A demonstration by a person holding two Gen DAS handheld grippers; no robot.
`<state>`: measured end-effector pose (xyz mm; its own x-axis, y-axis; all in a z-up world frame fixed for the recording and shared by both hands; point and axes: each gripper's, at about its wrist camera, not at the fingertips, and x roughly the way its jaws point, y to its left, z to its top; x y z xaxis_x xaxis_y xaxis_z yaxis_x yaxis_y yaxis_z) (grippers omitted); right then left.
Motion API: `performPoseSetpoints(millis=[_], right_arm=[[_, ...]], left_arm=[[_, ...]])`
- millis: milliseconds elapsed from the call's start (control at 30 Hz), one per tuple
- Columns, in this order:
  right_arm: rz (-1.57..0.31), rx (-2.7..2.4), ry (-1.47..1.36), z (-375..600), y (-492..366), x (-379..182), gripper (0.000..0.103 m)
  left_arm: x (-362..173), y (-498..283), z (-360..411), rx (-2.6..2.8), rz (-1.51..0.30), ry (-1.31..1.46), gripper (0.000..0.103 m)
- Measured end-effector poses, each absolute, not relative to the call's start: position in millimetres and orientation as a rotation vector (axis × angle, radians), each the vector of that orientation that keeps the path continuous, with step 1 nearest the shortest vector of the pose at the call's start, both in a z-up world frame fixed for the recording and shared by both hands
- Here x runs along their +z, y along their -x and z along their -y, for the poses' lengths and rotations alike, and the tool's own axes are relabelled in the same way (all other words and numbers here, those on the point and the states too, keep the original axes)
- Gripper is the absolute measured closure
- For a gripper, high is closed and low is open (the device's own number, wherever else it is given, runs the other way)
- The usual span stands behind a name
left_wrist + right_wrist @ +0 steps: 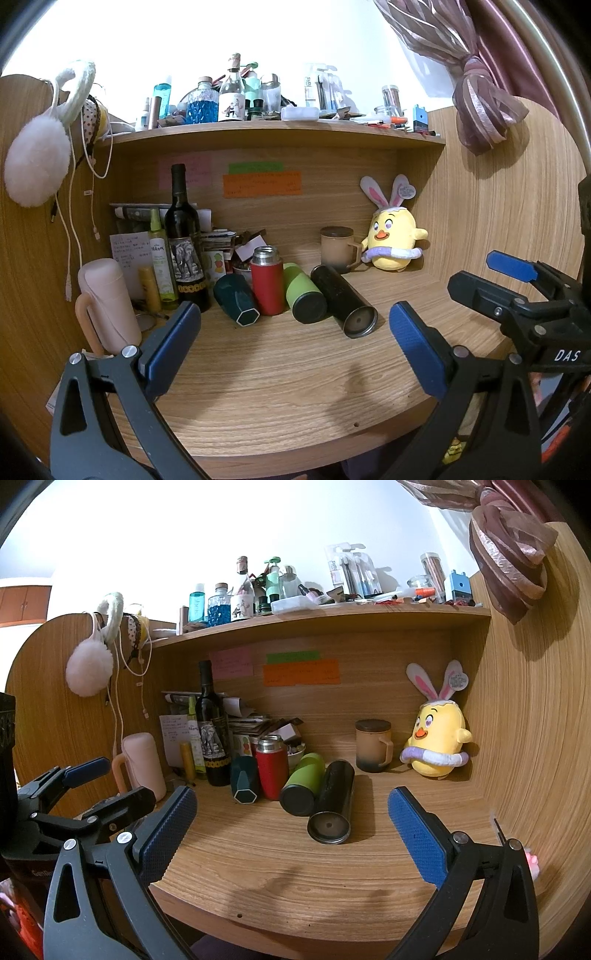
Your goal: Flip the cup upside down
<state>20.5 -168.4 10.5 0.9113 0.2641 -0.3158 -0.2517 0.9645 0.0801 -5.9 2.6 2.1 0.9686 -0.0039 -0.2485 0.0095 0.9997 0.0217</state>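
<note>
Several cups stand or lie on the wooden desk (pixel 277 369). A black flask (pixel 343 302) (pixel 332 801), a green one (pixel 303 293) (pixel 303 782) and a dark teal hexagonal cup (pixel 236 301) (pixel 243 781) lie on their sides. A red flask (pixel 266 280) (pixel 272 766) stands upright between them. My left gripper (pixel 295 343) is open and empty, a little in front of the cups. My right gripper (pixel 291 827) is open and empty too; it also shows at the right of the left wrist view (pixel 495 275).
A lidded brown mug (pixel 338 249) and a yellow plush chick (pixel 393 240) stand at the back right. A wine bottle (pixel 184 243), a pink tumbler (pixel 109 306) and small bottles crowd the left. A cluttered shelf (pixel 273 129) runs overhead.
</note>
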Motion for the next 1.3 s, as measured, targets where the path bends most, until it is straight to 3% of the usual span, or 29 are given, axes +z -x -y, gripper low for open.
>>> performPoseSetpoints(millis=[833, 1300], right_arm=[[-0.336, 0.247, -0.047, 179, -28, 7, 0.0], [-0.415, 0.166, -0.072, 215, -62, -27, 0.0]], left_arm=[[-1, -9, -2, -0.014, -0.283, -0.031, 0.0], [-19, -128, 22, -0.185, -0.54, -0.023, 0.0]])
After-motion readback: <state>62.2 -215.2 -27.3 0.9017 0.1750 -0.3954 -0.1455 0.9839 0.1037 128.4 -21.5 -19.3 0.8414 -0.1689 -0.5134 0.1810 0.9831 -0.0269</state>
